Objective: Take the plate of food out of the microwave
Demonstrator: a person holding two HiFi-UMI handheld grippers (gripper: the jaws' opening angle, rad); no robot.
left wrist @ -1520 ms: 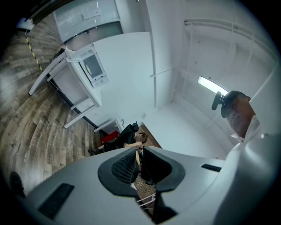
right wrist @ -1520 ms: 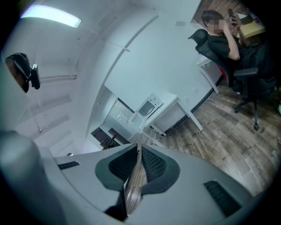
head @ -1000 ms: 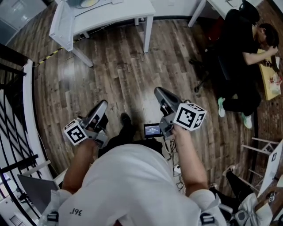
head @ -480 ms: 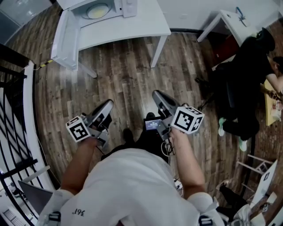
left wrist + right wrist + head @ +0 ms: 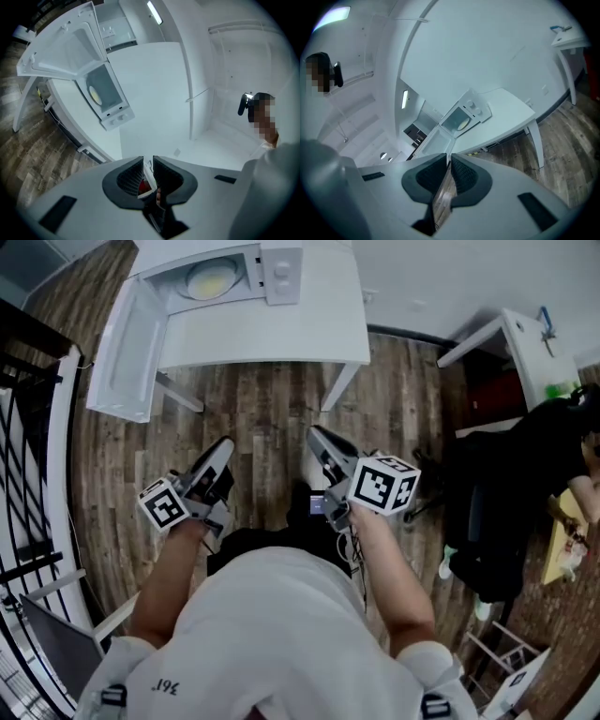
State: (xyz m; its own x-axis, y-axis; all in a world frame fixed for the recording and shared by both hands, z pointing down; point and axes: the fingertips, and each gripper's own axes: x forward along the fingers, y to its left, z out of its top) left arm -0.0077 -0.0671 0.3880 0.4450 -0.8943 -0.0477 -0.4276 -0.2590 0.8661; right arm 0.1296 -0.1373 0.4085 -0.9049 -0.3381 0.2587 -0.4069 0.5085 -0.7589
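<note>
1. The left gripper (image 5: 148, 160) has its black, ribbed pads (image 5: 126, 178) drawn almost together. Only a thin slit is left between them, and nothing is gripped.
2. The right gripper (image 5: 449, 158) looks the same, its jaws closed to a narrow slit with nothing held. A strip of brown floor shows through the gap.
3. Both grippers have smooth grey shells tapering forward, and both point away from the body at about the same height. The right one tips slightly downward.
4. The left hand (image 5: 192, 524) and the right hand (image 5: 361, 518) hold the grippers on bare forearms stretched forward from a white shirt (image 5: 281, 634). Each gripper carries a white cube printed with black square markers, at the left (image 5: 161, 512) and at the right (image 5: 384, 484).
5. A small lit screen (image 5: 323, 505) sits between the two hands.
6. Far ahead, well apart from both grippers, stands a boxy white microwave (image 5: 272, 268). Its door (image 5: 122, 338) hangs open to the left.
7. The round plate of pale yellow food (image 5: 208, 279) lies inside the microwave's cavity.
8. The microwave rests on a smooth white table (image 5: 300, 329) with slanted legs.
9. The table stands on a floor of brown wooden planks (image 5: 258, 409), and a black metal railing (image 5: 28, 474) runs along the left.
</note>
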